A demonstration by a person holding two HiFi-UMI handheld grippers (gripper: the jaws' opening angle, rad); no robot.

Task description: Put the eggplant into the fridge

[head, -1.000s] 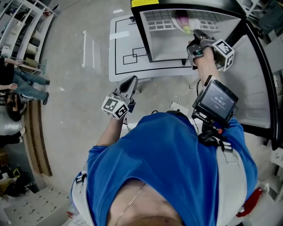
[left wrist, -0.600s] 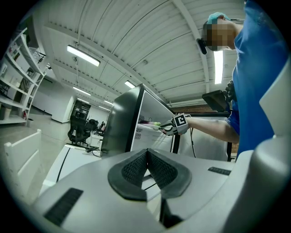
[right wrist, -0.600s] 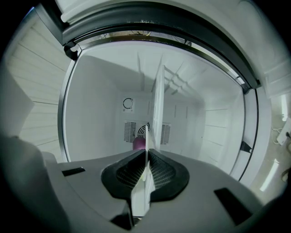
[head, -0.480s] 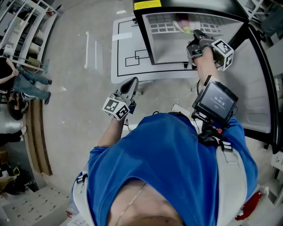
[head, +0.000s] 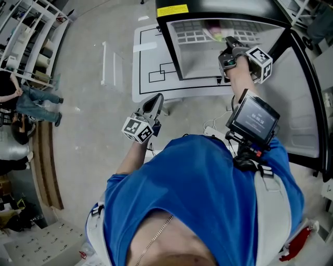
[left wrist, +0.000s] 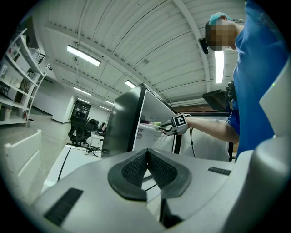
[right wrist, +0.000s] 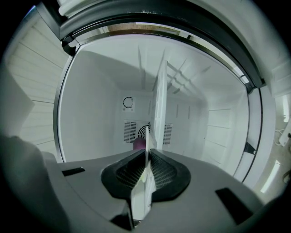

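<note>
We're standing on a bare grey concrete floor (head: 88, 114) in a big hall, with white racks (head: 31, 31) off to our left. The open fridge (head: 208, 8) is rising over a white board (head: 151, 62) marked with black lines. Our right gripper (right wrist: 148, 157) is pinching the edge of a thin white shelf (right wrist: 159, 100) inside. Our left gripper (left wrist: 146, 157) is hanging outside, pressed together on nothing. The eggplant (right wrist: 138, 144) is sitting deep in the fridge beside that shelf. Only a purple nub is showing, so we can't tell which way it's pointing.

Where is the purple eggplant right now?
Inside the fridge: in the right gripper view, the eggplant sits at the back by the vent, just beyond the right tongs, which pinch a thin white panel.
</note>
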